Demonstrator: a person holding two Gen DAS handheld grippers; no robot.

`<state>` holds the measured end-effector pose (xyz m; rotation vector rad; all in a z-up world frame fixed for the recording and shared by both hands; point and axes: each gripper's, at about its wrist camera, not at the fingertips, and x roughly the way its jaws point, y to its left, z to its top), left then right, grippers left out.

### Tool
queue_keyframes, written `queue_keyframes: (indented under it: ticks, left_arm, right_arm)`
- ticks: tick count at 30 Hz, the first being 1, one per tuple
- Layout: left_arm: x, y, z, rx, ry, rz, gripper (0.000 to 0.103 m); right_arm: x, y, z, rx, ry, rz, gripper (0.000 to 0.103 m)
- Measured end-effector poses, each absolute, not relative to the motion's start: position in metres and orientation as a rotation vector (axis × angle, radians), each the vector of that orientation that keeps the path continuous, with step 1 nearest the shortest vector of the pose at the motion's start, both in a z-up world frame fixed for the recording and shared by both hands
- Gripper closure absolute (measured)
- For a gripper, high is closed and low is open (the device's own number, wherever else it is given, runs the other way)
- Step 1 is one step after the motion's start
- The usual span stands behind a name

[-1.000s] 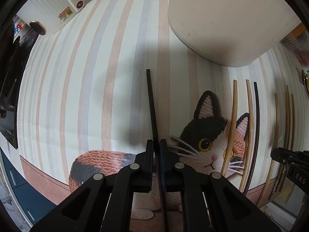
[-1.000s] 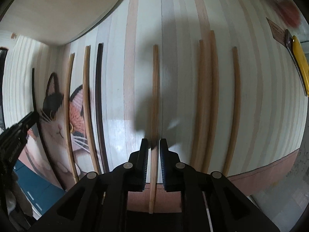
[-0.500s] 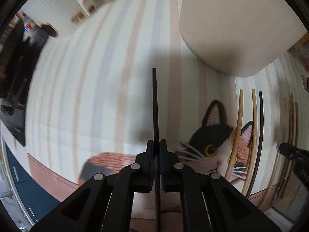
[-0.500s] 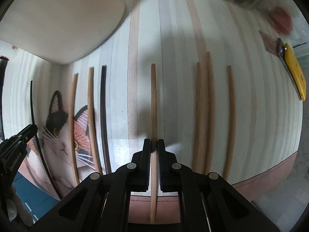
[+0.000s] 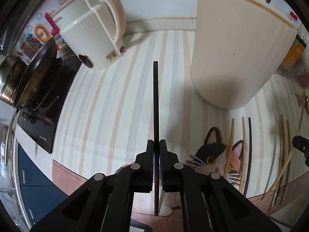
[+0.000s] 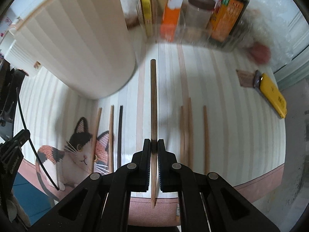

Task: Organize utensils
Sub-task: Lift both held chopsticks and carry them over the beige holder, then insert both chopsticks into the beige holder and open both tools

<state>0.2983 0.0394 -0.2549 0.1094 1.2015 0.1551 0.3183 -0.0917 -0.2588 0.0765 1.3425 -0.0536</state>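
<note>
My left gripper [image 5: 156,145] is shut on a black chopstick [image 5: 155,100], held in the air above the striped cat-print mat [image 5: 108,104]. My right gripper [image 6: 154,144] is shut on a wooden chopstick [image 6: 153,96], also lifted off the mat [image 6: 231,116]. A tall cream ribbed holder [image 5: 237,54] stands at the back right in the left wrist view; the same holder [image 6: 81,44] fills the upper left of the right wrist view. Several wooden chopsticks [image 6: 188,127] and one black chopstick [image 6: 120,133] lie on the mat. The left gripper [image 6: 23,134] with its black chopstick [image 6: 29,135] shows at the left edge.
A white and pink kettle [image 5: 92,32] stands at the back left, beside a dark pan [image 5: 36,77] on a stove. Sauce bottles and jars [image 6: 226,11] line the back. A yellow utility knife [image 6: 272,94] lies at the mat's right edge.
Both grippers have risen and tilted up with their chopsticks, so the holder, kettle and bottles have come into view. The right jaws have closed onto the wooden chopstick.
</note>
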Motion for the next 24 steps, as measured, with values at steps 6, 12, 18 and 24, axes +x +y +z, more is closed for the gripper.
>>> queue_keyframes:
  ticks: [6,12,18,24]
  left_arm:
    - [0.294,0.039,-0.230,0.074,1.151,0.156,0.100]
    - [0.291,0.038,-0.189,0.031,1.066,0.142,0.100]
    - [0.290,0.041,-0.143,-0.008,0.972,0.129,0.100]
    - [0.295,0.049,-0.086,-0.097,0.885,0.082,0.101]
  right_arm:
    - [0.322,-0.090,-0.232,0.082,1.280,-0.043,0.096]
    - [0.327,-0.101,-0.204,0.126,1.209,-0.021,0.096]
    - [0.330,-0.103,-0.164,0.147,1.125,0.016,0.096]
    - [0.342,-0.099,-0.111,0.171,1.039,0.080,0.096]
